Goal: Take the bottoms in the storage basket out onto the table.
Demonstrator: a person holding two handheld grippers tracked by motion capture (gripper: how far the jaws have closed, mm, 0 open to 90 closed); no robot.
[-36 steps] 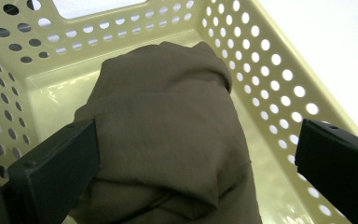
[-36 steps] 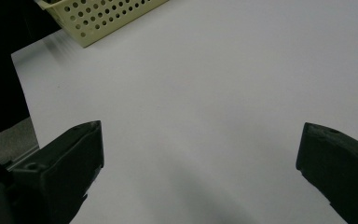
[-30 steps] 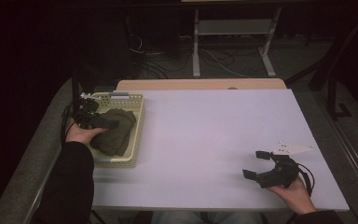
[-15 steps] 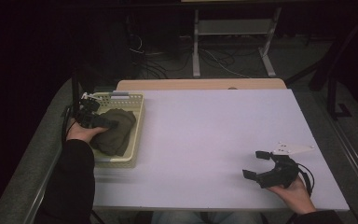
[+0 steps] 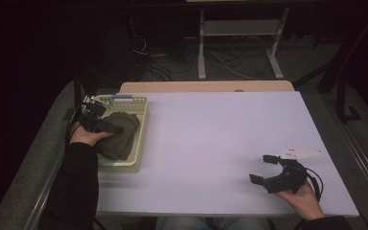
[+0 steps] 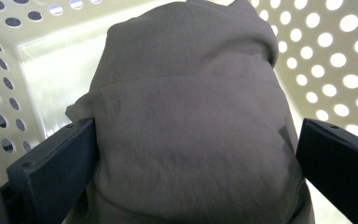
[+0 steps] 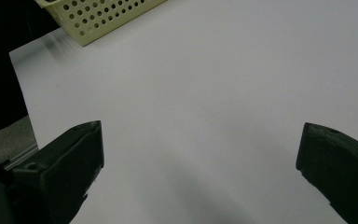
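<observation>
A dark grey-brown folded cloth (image 5: 122,134) lies in a pale yellow perforated basket (image 5: 141,120) at the table's left edge. My left gripper (image 5: 106,125) reaches into the basket over the cloth. In the left gripper view the cloth (image 6: 191,130) bulges between the two wide-apart jaws of the left gripper (image 6: 198,126), brushing the left one, with the basket wall (image 6: 335,56) behind; the gripper is open. My right gripper (image 5: 261,168) rests open near the table's front right, nothing between its fingers. The right gripper (image 7: 200,130) points across bare white table (image 7: 214,70) toward the basket (image 7: 98,16).
The white table (image 5: 211,134) spreads wide between the basket and the right gripper. A tan board (image 5: 206,86) borders its far edge. Beyond it are a metal stand (image 5: 239,43) and cables on a dark floor.
</observation>
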